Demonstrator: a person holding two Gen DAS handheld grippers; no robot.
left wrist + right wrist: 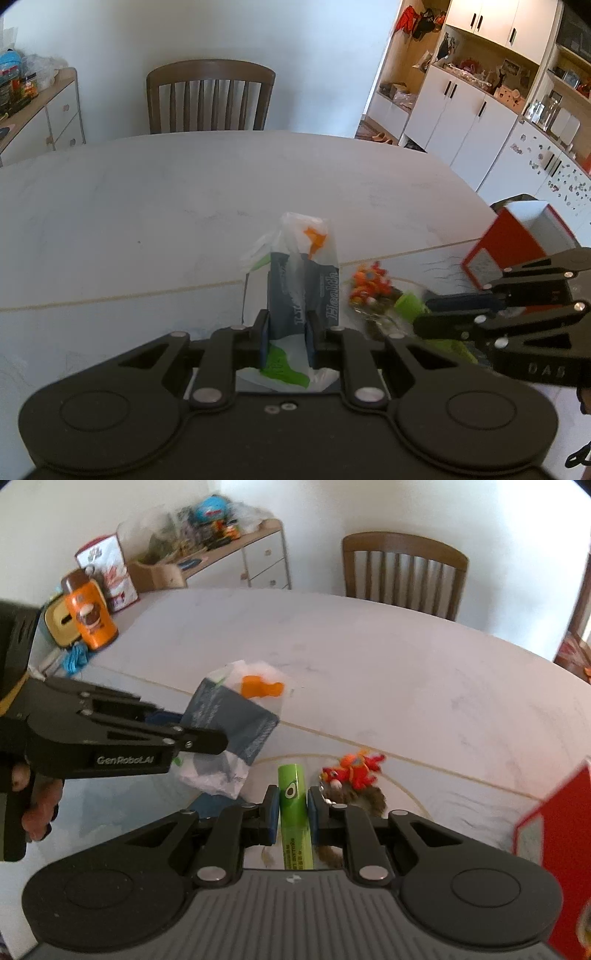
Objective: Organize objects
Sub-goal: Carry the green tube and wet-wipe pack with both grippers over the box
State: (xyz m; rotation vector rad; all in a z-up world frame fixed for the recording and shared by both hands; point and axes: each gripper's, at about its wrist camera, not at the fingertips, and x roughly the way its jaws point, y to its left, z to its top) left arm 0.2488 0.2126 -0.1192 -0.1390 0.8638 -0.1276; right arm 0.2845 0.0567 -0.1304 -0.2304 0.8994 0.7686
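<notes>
— How many things?
— One plastic packet point(301, 280), one green tube point(293, 805), one red toy point(356, 766), one red box point(517, 240) on the surface point(184, 206).
— And the tongs?
— Left tongs point(286, 334) pinch the packet above the surface; right tongs point(291, 810) clamp the tube.

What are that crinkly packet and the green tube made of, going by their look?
The packet in the left hand-held gripper looks like thin plastic film: translucent at its top, wrinkled, glossy print. The green tube in the right hand-held gripper seems smooth plastic or coated card, with a faint sheen and crisp printing; which one is unclear.
</notes>
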